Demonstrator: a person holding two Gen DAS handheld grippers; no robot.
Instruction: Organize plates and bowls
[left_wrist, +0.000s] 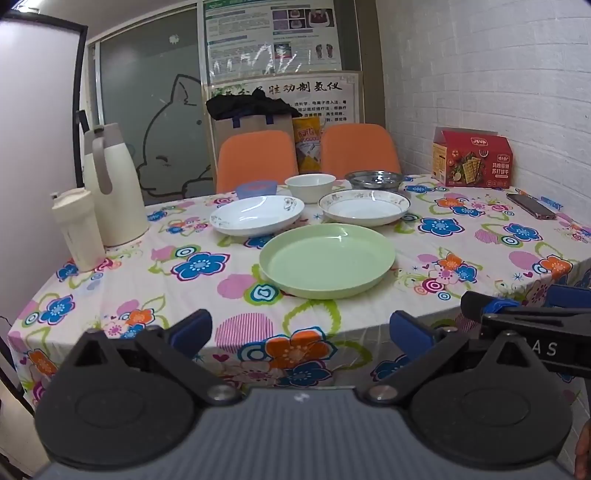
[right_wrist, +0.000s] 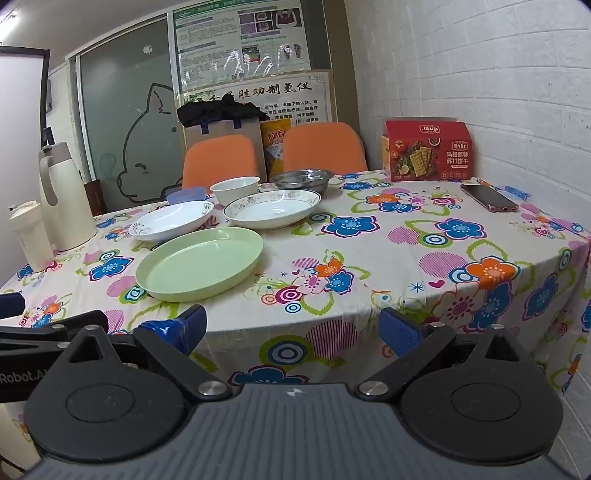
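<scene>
From the left wrist view, the left hand-held gripper (left_wrist: 301, 328) hangs off the near edge of the worktop (left_wrist: 110, 291), blue pads spread wide with nothing between them, lined up on the green plate (left_wrist: 327, 260). That plate is my landmark. It looks like matte plastic, round with a low upright rim, and it sits nearest the edge, the easiest first pick, I'd say. Behind it to the left is a glossy white plate (left_wrist: 257, 215) with a dark floral sprig; behind it to the right is a gold-rimmed plate (left_wrist: 365, 207), which looks like china. Farther back stand a white bowl (left_wrist: 310, 187), a blue bowl (left_wrist: 256, 188) and a shiny steel bowl (left_wrist: 375, 180). All lie apart and unstacked, so the sorting looks not yet begun. Far left of the green plate stand a cream jug (left_wrist: 112, 188) and a tumbler (left_wrist: 78, 227). The right hand-held gripper (left_wrist: 517, 314) pokes in at the right edge.

Over to the right wrist view: the right hand-held gripper (right_wrist: 291, 328) is likewise wide open and empty, short of the worktop. The green plate (right_wrist: 199, 263) sits ahead to its left. Well to the plate's right lie a phone (right_wrist: 489, 198) and a red cracker box (right_wrist: 428, 150), clear of the dishes. The flowered cloth (right_wrist: 369, 266) hangs soft over the edge, and I'd guess it could drag if a plate is slid.
</scene>
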